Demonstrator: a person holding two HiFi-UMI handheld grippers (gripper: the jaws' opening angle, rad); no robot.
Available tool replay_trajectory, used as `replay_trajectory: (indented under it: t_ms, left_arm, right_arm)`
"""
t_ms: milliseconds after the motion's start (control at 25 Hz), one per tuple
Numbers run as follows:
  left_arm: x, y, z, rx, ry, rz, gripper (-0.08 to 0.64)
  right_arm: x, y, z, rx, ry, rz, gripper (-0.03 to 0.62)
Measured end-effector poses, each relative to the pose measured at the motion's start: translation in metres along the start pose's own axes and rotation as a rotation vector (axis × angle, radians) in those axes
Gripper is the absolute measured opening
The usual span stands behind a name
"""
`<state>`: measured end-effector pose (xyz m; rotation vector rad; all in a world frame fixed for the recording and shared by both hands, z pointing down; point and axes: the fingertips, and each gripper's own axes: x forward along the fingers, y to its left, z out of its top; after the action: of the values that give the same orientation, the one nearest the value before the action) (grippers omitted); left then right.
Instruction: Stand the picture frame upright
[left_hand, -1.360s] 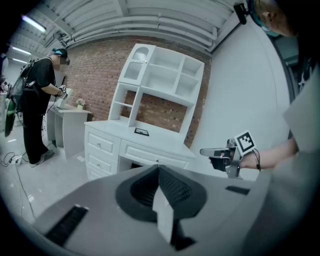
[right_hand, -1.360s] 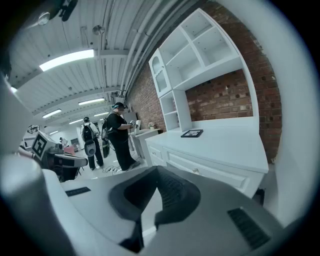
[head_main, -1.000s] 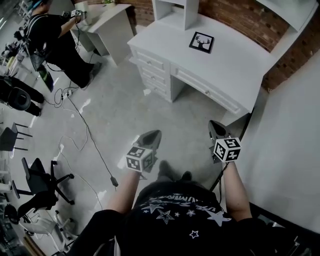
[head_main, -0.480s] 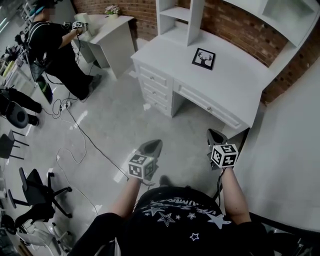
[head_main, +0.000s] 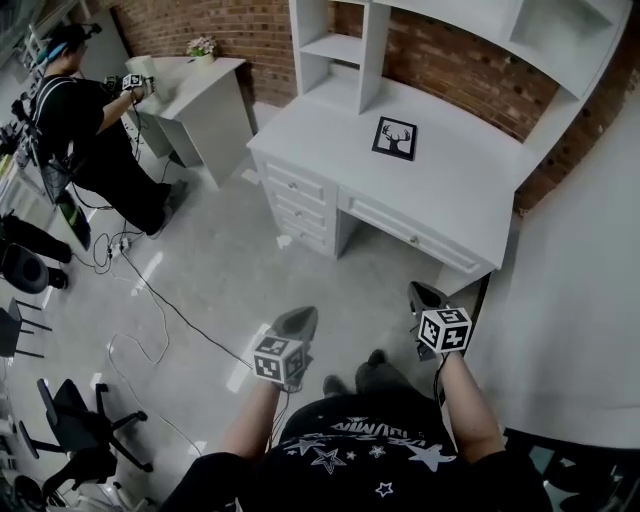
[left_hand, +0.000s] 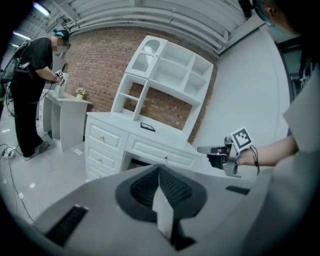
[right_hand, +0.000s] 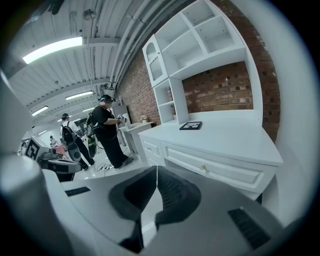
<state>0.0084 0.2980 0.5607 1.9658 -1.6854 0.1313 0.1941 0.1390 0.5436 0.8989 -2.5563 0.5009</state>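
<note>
Nearest the camera, both hands are held out over the grey floor (head_main: 210, 270). The left gripper (head_main: 298, 320) has its fingers (left_hand: 172, 192) pressed together with nothing between them. The right gripper (head_main: 421, 294) is the same: its fingers (right_hand: 175, 192) meet along one seam and are empty. Both grippers sit lower in the head view than a second ago, and the right one has moved slightly left.

Beyond them stands the white desk, now larger and lower in the head view than before, so its drawers (head_main: 295, 205) lie closer to the grippers. The picture frame (head_main: 395, 138) lies flat on the tabletop (head_main: 470, 190), its deer print facing up, near the foot of the white shelf unit (head_main: 345, 50) and well apart from both grippers. It has not shifted on the desk.

Farther off, against the brick wall (head_main: 460, 70), a second person (head_main: 85, 130) in black stands at a small side table (head_main: 205, 85) that carries a flower pot (head_main: 203, 46).
</note>
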Motion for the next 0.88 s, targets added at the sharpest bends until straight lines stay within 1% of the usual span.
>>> replay_trajectory:
  t_ms: [120, 240, 400, 480, 600, 720, 880]
  left_arm:
    - [0.006, 0.01, -0.001, -0.023, 0.002, 0.018, 0.018]
    - [0.01, 0.021, 0.005, -0.044, 0.002, 0.051, 0.018]
    - [0.022, 0.027, 0.02, -0.015, 0.001, 0.073, 0.018]
    - [0.033, 0.03, 0.031, 0.0, 0.005, 0.081, 0.018]
    - [0.05, 0.044, 0.045, 0.014, 0.015, 0.092, 0.018]
    - [0.072, 0.064, 0.058, -0.001, 0.018, 0.127, 0.018]
    - [0.112, 0.073, 0.092, -0.01, 0.003, 0.137, 0.018]
  right_arm:
    - [0.015, -0.008, 0.001, 0.001, 0.019, -0.005, 0.015]
    - [0.036, -0.012, 0.009, 0.003, 0.027, 0.016, 0.015]
    - [0.069, -0.024, 0.029, 0.023, 0.014, 0.047, 0.015]
    - [0.087, -0.034, 0.042, 0.035, 0.01, 0.071, 0.015]
    - [0.118, -0.048, 0.061, 0.017, 0.009, 0.097, 0.015]
    - [0.145, -0.07, 0.074, 0.029, 0.019, 0.094, 0.015]
    - [0.171, -0.103, 0.099, 0.041, 0.008, 0.083, 0.015]
